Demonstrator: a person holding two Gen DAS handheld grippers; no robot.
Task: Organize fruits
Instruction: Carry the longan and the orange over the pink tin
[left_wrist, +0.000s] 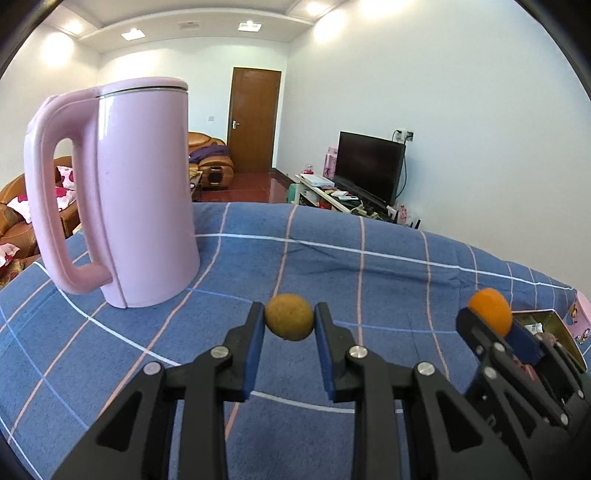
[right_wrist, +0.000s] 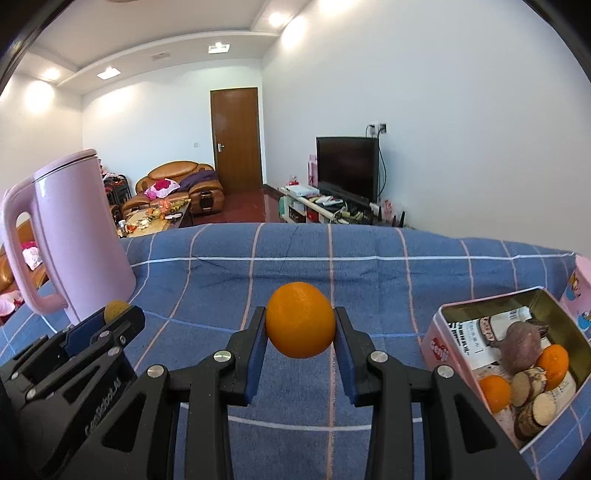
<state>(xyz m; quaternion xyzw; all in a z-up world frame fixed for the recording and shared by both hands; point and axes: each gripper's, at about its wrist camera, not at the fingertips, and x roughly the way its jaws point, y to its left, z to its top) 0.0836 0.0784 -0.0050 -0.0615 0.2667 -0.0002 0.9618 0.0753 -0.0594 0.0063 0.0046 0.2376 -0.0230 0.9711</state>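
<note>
Left gripper (left_wrist: 289, 321): blue pads clamped on a small round brownish-yellow fruit (left_wrist: 289, 316), held clear above the cloth. Right gripper (right_wrist: 300, 325): clamped on a round glossy orange (right_wrist: 300, 319), also off the surface. Each gripper shows up in the other's view, so both holds are cross-checked.

Both sit over a blue checked cloth with pink and white lines (right_wrist: 369, 258) covering the table. To the right, near the right gripper, is an open pink rectangular tin (right_wrist: 441, 345) with a gold interior, already holding two more oranges (right_wrist: 554, 363), a purple-skinned sweet potato (right_wrist: 521, 347), some cut root slices and printed packets. To the left stands a tall pink plastic kettle with a loop handle (left_wrist: 144, 192), lid on. Behind: a dark TV on a low stand, a brown wooden door, brown leather sofas.

Step, as I read it: both fruits picked, carry phase; the tin looks like the drop target. Next move calls for bringing the right gripper over the tin opening and releasing low so the orange doesn't bounce off the sweet potato. Left has further to cross and should wait so the two grippers don't collide.

View differences: only the right wrist view shows the tin's contents; the left wrist view catches just a corner of it behind the right gripper. The left view shows the kettle large and close.
</note>
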